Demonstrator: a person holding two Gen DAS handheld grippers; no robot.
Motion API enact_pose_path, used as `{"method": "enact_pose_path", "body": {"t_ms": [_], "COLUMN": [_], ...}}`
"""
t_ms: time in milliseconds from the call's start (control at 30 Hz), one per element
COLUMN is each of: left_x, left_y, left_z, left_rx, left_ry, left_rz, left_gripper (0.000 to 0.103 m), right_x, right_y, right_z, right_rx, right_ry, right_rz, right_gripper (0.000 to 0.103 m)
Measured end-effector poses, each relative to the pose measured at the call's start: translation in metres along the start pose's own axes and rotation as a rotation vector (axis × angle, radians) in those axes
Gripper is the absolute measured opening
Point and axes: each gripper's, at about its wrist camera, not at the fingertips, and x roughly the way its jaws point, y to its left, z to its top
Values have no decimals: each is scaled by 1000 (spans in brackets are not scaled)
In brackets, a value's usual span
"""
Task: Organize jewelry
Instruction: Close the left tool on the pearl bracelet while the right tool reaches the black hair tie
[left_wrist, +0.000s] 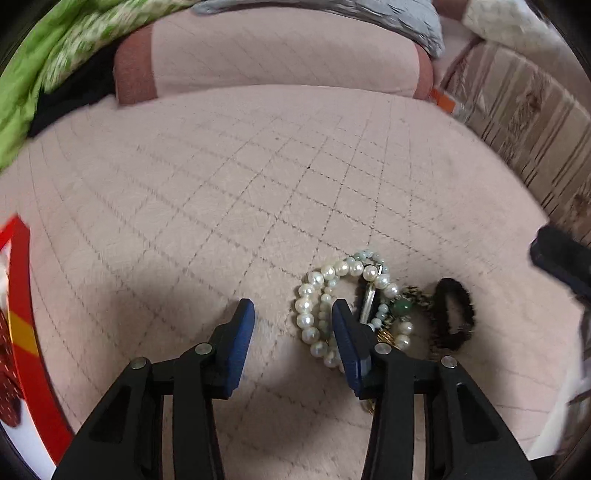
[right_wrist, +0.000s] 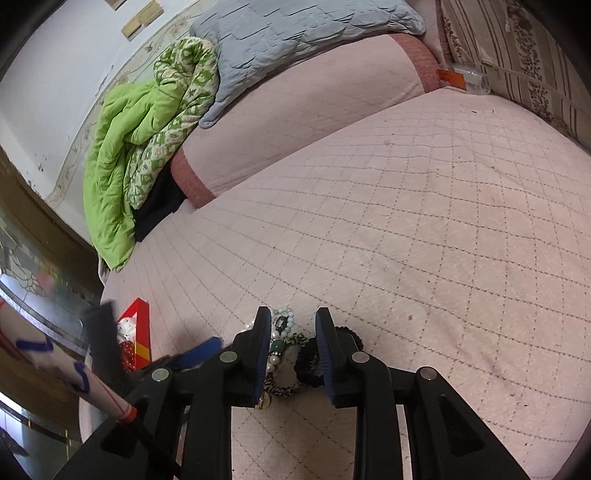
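**Jewelry pile on bed, both tongs apart over it**

Here, a tangled jewelry pile (left_wrist: 354, 306) lies on a pink quilted bedspread (left_wrist: 221, 184). Pearl bracelet (left_wrist: 314, 306) loops on the pile's left side, its oval running roughly away from the camera in the left wrist view. A pale green bead strand (left_wrist: 369, 256) curls across the far end. A dark green stone (left_wrist: 400, 307) sits mid-pile, a black furry hair tie (left_wrist: 454, 314) just right of it, touching the tangle. Something gold shows under the near edge, too hidden to name.

Open bedspread stretches far ahead and to the left of the pile. A red box (left_wrist: 22, 295) sits at the left edge, well apart from the pile. A pink pillow (left_wrist: 280, 55) lies far behind, a green quilt (right_wrist: 122, 155) bunched far left, a striped cover (left_wrist: 535, 122) along the right side.

Left tongs (left_wrist: 293, 314) gape, nothing between them; the right finger overlaps the pearl bracelet, the pile lies mostly to its right. Contact unclear.

Right tongs (right_wrist: 293, 325) also stand apart, straddling the pile: stone and beads beside the left finger, hair tie (right_wrist: 310, 360) at the right finger. Not clamped.
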Motion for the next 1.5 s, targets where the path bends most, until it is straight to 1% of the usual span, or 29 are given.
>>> {"method": "enact_pose_path", "body": {"t_ms": [33,67,133,233,300,367,467,567,700,800,833,900,967,1000,1067,1100,1167,1267,1300,1333,1367,1433,1467,1500], "left_x": [0,1,-1,-8,-16,-30,-48,-62,-62,-51,-49,-43,-36,-34,-32,-29,-24,-19,-20,-23,-26,-39,-47,-55], "left_y": [-2,0,9,19,22,26,34,44,45,43,42,38,38,39,36,32,27,11,9,10,14,27,32,34], "left_z": [1,1,0,-10,-19,-31,-46,-52,-53,-51,-49,-47,-46,-45,-43,-41,-40,-39,-39,-38,-37,-33,-31,-29], "left_rx": [13,2,-26,-39,-52,-79,-115,-140,-128,-134,-125,-104,-98,-105,-85,-50,-10,78,89,80,57,-20,-42,-52], "left_ry": [-10,-15,-22,-12,3,17,0,-29,-42,-22,-22,-20,-8,-8,-6,-9,-10,-37,-49,-59,-68,-99,-124,-153], "left_rz": [28,28,8,-5,-20,-55,-93,-105,-93,-148,-155,-131,-102,-103,-80,-39,7,113,134,126,102,15,-15,-29], "left_gripper": [35,34,25,16,16,15,15,15,15,15,16,18,19,19,19,18,18,12,10,9,9,9,9,9], "right_x": [-1,-1,-1,-1,-1,-1,-1,2,8,14,16,18,20,21,22,23,23,24,24,24,24,24,25,25], "right_y": [-1,-3,-4,-5,-7,-8,-8,-3,6,11,11,11,10,9,8,7,5,3,3,3,2,-1,-3,-4], "right_z": [1,1,2,2,2,2,1,-3,-7,-9,-9,-8,-8,-8,-9,-9,-9,-8,-8,-8,-8,-8,-8,-8], "right_rx": [10,13,15,22,25,26,27,12,-12,-22,-23,-20,-16,-16,-16,-15,-13,-11,-10,-10,-9,-4,3,10], "right_ry": [-3,-3,0,9,13,18,24,38,54,64,64,64,66,69,74,76,77,79,82,84,87,93,97,100], "right_rz": [-1,1,2,7,5,6,8,13,19,19,16,8,1,-2,-7,-9,-12,-20,-22,-23,-26,-31,-30,-28], "right_gripper": [27,27,28,28,29,29,29,29,29,30,30,30,31,31,31,31,31,32,32,32,32,32,32,32]}}
